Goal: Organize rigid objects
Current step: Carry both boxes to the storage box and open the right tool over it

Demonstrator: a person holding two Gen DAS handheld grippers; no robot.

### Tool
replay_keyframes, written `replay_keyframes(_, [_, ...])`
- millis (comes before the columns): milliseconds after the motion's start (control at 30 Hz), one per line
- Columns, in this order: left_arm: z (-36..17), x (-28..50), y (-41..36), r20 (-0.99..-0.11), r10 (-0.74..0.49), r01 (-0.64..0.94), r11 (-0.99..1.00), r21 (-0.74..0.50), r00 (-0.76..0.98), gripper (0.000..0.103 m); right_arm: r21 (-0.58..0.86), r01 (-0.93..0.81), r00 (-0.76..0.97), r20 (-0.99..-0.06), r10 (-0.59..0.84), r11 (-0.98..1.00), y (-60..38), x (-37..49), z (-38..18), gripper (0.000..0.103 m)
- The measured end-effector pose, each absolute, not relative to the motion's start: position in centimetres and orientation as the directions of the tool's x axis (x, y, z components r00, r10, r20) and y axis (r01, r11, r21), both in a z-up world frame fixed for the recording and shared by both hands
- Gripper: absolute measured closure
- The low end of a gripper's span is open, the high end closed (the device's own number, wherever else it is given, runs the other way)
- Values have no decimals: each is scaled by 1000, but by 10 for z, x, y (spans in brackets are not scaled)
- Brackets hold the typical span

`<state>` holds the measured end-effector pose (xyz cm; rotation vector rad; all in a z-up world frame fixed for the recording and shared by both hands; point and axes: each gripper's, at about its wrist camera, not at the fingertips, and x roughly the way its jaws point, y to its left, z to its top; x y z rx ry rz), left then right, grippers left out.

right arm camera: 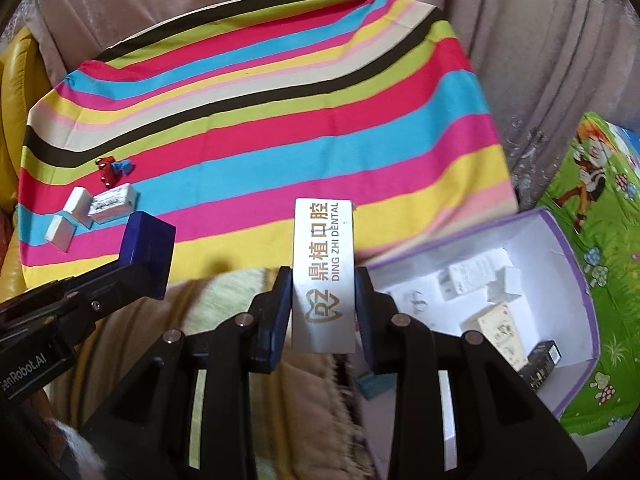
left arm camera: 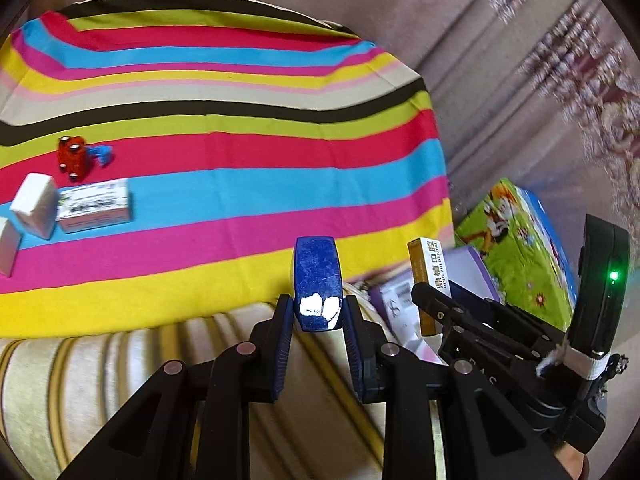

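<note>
1. Two items in transit: left gripper [left arm camera: 318, 314], fingers pinching a dark blue box [left arm camera: 316, 280]; right gripper [right arm camera: 323, 304], fingers pinching a white box marked "DING ZHI DENTAL" [right arm camera: 323, 272]. Both are held above the near edge of the striped cloth [right arm camera: 280, 120].
2. Already set out on the cloth, at its left: three white boxes, one a printed carton [left arm camera: 95, 205] lying flat, the others a plain white box [left arm camera: 35, 205] standing just beside it and a second white box [right arm camera: 61, 232]; behind them a red toy [left arm camera: 73, 158] touching a small blue piece [left arm camera: 102, 154].
3. Container: purple-rimmed box [right arm camera: 576, 264], open, on the cartoon mat [right arm camera: 600, 184] to the right. Contents: about five small boxes, white, cream and one black; a small metallic item, unclear.
4. Progress, by judgement: roughly midway; the two held boxes await placing, and the container's contents remain to be sorted.
</note>
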<state>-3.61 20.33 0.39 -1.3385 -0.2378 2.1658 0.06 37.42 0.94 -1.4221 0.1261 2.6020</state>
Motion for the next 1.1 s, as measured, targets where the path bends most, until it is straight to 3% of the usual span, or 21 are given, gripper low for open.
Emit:
replay_keyframes(500, [2,-7,274,-780,587,-520,-746,-416,-218,77,-22,-382,-463,-861,212,-924,474,56,-3,68])
replay_keyframes(1000, [-2,26,330,-798,599,-672,-619,-406,-70,77,-49,-457,-387,-888,248,-888,508,87,-22,68])
replay_keyframes(1067, [-4,29,336,-803,594,-680,-607,-410,-46,74,-51,-467,-377,-892,251,-883,510,88,-23,63])
replay_keyframes(1100, [-4,29,336,-804,594,-681,-605,-413,-40,72,-47,-471,-375,-893,249,-881,511,89,-22,53])
